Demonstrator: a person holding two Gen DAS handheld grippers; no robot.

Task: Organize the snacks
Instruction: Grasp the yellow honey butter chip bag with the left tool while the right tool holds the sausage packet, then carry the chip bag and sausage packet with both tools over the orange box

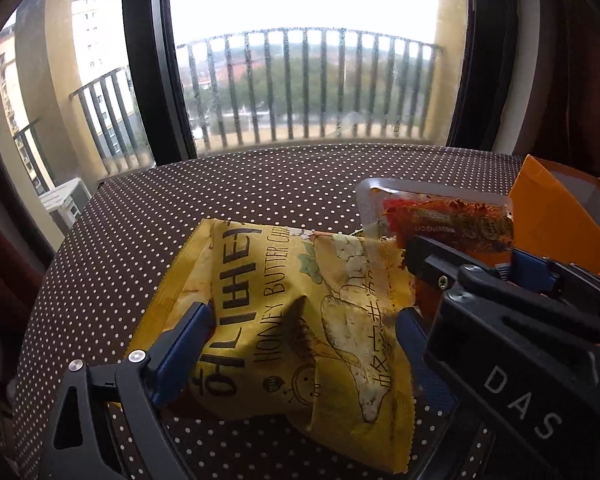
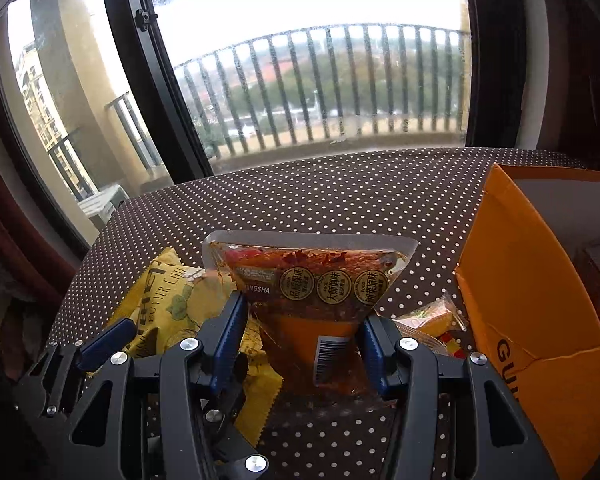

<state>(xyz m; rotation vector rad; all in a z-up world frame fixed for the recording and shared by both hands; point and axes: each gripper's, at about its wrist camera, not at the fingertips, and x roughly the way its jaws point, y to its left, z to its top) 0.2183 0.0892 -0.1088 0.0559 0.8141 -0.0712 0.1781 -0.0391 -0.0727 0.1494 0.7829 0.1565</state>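
A yellow honey butter chip bag (image 1: 260,320) lies crumpled on the polka-dot table (image 1: 260,184), also visible as the yellow bag (image 2: 172,296) at the left of the right wrist view. My left gripper (image 1: 304,316) stands open wide, one finger on each side of the bag. My right gripper (image 2: 304,312) is shut on a clear pack of red spicy snack (image 2: 312,280), which pinches in between the blue pads. In the left wrist view the right gripper (image 1: 468,252) holds that red pack (image 1: 440,212) just right of the yellow bag.
An open orange cardboard box (image 2: 520,280) stands at the right with wrapped snacks inside; it shows as the orange box (image 1: 560,216) in the left wrist view too. A small yellow wrapped snack (image 2: 436,316) lies beside it. A window with a balcony railing is behind the table.
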